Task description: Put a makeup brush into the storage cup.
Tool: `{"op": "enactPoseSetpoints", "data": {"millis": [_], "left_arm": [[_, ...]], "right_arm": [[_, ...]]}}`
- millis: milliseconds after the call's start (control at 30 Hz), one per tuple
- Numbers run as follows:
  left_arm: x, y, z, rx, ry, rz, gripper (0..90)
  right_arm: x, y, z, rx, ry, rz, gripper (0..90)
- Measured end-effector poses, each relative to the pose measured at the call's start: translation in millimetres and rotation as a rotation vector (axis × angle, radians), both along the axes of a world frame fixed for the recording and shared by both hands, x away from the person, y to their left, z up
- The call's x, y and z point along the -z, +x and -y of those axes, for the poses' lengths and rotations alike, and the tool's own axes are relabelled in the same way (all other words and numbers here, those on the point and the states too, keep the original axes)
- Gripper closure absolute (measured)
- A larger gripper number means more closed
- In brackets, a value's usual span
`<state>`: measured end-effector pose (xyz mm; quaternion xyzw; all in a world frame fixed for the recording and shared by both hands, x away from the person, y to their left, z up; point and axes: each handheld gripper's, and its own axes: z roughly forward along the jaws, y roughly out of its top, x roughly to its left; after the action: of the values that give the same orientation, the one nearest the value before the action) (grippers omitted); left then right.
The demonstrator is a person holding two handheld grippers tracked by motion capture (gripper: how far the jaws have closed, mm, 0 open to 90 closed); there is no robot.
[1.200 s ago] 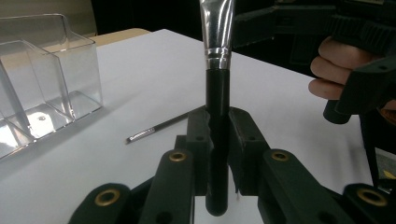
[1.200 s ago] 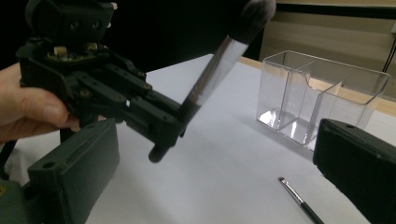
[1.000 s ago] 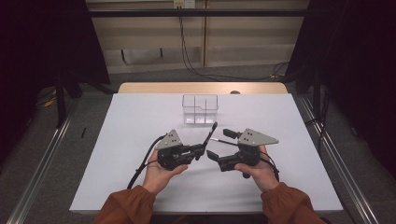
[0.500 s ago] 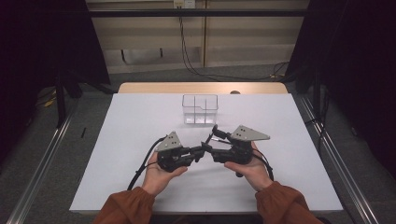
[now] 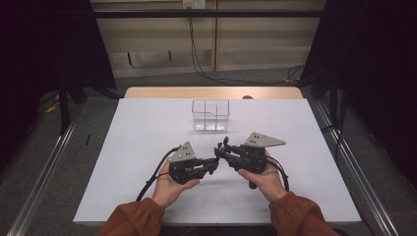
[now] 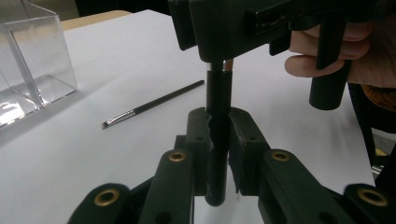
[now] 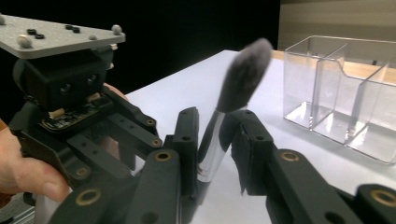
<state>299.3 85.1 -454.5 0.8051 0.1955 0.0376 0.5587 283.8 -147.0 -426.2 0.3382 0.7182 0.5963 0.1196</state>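
A makeup brush (image 7: 245, 74) with a grey fluffy head, silver ferrule and black handle (image 6: 218, 93) stands between the two grippers over the white table (image 5: 147, 128). My left gripper (image 5: 215, 162) is shut on the black handle, seen close up in the left gripper view (image 6: 218, 135). My right gripper (image 5: 220, 151) faces it from the right; its jaws have just been closing and now sit on the silver ferrule (image 7: 212, 144). The grey head sticks up past the right jaws, slightly blurred.
A clear plastic organiser (image 5: 210, 115) with several compartments stands on the table behind the grippers. A thin black brush (image 6: 154, 103) with a small tip lies flat on the table beside it. The person's hands and rust-coloured sleeves (image 5: 133, 219) come in from the near edge.
The right gripper came left to meet the left one and its jaws closed around the brush's ferrule. The left gripper kept its hold and barely moved.
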Motion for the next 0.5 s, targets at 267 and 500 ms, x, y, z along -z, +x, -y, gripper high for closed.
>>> {"op": "enactPoseSetpoints", "data": {"millis": [267,500], "left_arm": [[0.7,0.0,0.6,0.002,0.007,-0.004,78.9],[1.0,0.1,0.6,-0.008,-0.003,-0.01,77.1]], "right_arm": [[-0.1,-0.4,-1.0,-0.025,0.015,-0.028,77.7],[0.6,0.5,-0.8,-0.049,0.017,-0.025,78.7]]}}
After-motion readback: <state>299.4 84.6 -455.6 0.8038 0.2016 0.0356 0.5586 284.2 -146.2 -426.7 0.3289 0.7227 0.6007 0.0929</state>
